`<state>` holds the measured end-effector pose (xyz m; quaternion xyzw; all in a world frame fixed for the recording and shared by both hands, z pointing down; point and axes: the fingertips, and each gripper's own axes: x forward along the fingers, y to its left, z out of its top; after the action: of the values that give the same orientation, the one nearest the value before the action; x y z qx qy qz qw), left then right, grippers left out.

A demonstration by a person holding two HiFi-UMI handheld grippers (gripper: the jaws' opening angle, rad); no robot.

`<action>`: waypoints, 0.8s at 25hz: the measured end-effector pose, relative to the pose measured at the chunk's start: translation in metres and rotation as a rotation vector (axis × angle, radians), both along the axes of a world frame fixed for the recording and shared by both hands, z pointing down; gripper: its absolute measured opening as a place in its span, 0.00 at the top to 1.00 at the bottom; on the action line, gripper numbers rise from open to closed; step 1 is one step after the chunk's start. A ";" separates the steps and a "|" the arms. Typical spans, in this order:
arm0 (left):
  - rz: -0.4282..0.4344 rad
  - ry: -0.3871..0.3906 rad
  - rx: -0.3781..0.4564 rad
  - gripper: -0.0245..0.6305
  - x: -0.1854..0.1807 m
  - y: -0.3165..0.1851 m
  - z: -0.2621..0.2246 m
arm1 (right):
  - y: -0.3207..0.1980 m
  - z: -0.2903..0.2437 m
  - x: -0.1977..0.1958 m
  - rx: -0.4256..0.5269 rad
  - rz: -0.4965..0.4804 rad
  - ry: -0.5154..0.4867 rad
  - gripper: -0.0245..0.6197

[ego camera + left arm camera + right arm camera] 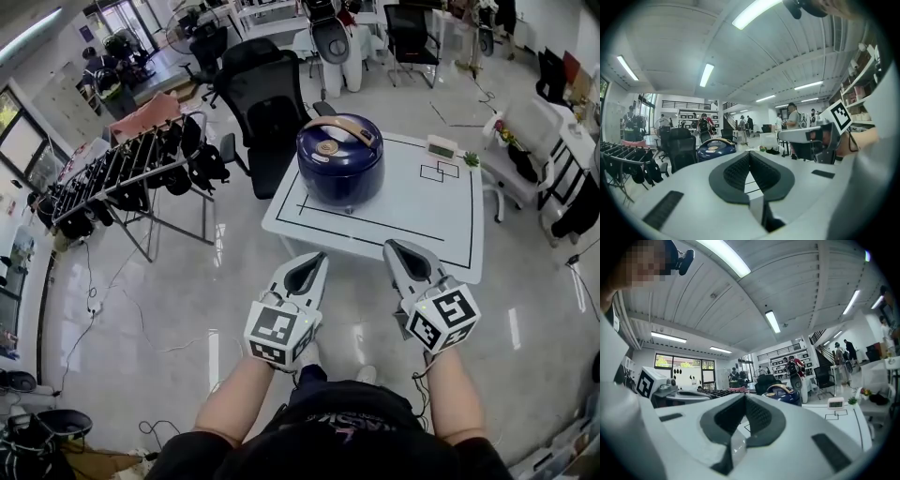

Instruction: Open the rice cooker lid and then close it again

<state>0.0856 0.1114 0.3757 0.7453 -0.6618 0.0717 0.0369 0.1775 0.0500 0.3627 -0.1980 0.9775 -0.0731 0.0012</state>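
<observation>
A dark blue rice cooker [339, 159] with a tan handle stands on the white table [441, 220], its lid down. It also shows far off in the left gripper view as the cooker [715, 149] and in the right gripper view as the cooker [783, 393]. My left gripper [316, 258] and right gripper [392, 247] hover side by side short of the table's near edge, both shut with nothing between the jaws. Neither touches the cooker. From its own camera the left gripper [749, 154] points toward the table, as does the right gripper [744, 397].
A small white clock [441, 146] and a little green plant [471, 159] sit at the table's far right. A black office chair [267, 103] stands behind the table. A drying rack [122, 169] is at the left. People stand far back in the room.
</observation>
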 end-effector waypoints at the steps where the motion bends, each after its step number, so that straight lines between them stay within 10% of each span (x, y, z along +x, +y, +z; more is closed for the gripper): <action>1: -0.004 0.001 0.000 0.96 0.001 0.003 0.000 | 0.002 0.000 0.001 0.000 -0.004 0.000 0.96; 20: -0.023 0.018 0.033 0.96 0.021 0.013 -0.004 | 0.015 0.001 0.020 0.015 -0.021 0.012 0.96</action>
<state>0.1070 0.1249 0.3721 0.7389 -0.6710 0.0537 0.0313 0.1977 0.0654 0.3639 -0.1880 0.9800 -0.0646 -0.0040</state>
